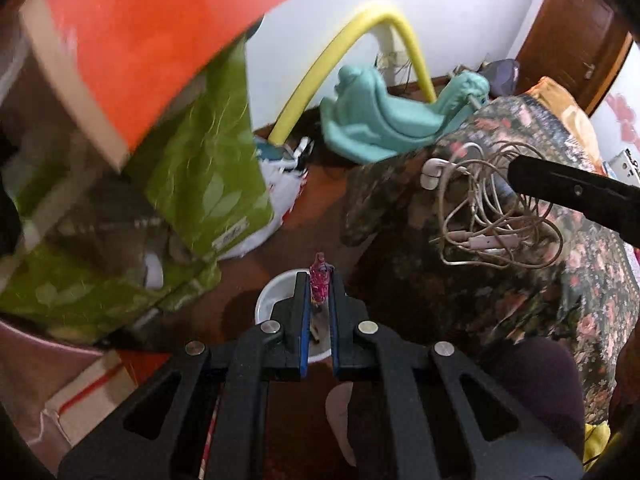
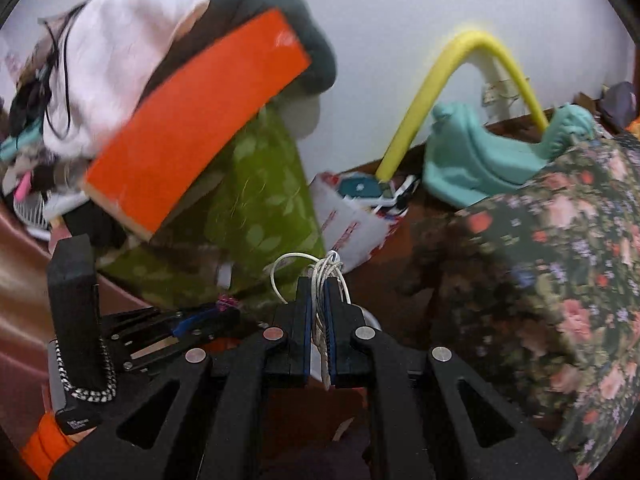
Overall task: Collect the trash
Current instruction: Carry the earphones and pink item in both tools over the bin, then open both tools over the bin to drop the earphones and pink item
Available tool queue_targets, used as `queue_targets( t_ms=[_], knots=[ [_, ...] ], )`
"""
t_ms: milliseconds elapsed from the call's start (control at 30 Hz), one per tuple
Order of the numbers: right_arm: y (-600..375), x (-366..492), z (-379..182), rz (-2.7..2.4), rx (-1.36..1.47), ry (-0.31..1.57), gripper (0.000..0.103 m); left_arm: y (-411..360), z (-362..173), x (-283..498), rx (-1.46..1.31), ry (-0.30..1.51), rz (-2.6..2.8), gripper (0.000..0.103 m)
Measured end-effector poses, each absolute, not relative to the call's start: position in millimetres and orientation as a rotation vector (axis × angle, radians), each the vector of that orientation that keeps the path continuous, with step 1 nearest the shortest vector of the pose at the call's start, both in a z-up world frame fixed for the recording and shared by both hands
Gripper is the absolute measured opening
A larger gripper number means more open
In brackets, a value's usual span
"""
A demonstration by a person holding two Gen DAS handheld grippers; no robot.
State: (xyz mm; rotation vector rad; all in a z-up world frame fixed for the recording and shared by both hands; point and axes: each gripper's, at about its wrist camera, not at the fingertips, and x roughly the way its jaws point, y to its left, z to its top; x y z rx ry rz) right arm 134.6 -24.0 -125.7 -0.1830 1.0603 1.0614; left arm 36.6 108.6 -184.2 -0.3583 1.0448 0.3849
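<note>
Pink wrapper (image 1: pixel 319 280) sits clenched in the left gripper (image 1: pixel 319 276) jaws; the right gripper (image 2: pixel 320 280) jaws clamp tangled white earphone cable (image 2: pixel 326 268).

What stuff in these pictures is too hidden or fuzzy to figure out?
- Left wrist view: the white cup below the left gripper is mostly covered by its fingers; its contents stay hidden.
- Left wrist view: the pink wrapper it pinches has print too small to read.
- Right wrist view: the white cable in the right gripper runs down behind the fingers.
- Both views: the orange box is motion-blurred.
</note>
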Motion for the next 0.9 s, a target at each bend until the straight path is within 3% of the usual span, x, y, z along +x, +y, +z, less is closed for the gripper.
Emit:
queue_targets(
  t_ms=[500, 567, 667, 800, 900],
  knots=[
    [36.8, 140.7, -204.1, 1.089, -0.312, 1.246, 0.006, 143.8, -294.7, 65.1, -0.512, 1.223, 0.352, 0.007],
    [44.6, 143.1, -213.5, 1.091, -0.321, 1.276, 0.006, 148.5, -302.2, 67.9, -0.547, 1.255, 0.346, 0.021],
    [56.7, 147.1, -227.5, 1.086, -0.324, 1.329, 0.007, 150.8, -304.4, 68.4, -0.541, 1.269, 0.363, 0.026],
    [64.3, 151.4, -238.9, 1.079, -0.318, 1.397, 0.027, 148.6, -299.8, 65.1, -0.514, 1.273, 0.373, 0.026],
    [58.8, 152.2, -234.1, 1.062, -0.306, 1.386, 0.031, 148.6, -294.8, 60.8, -0.529, 1.265, 0.373, 0.026]
  ],
)
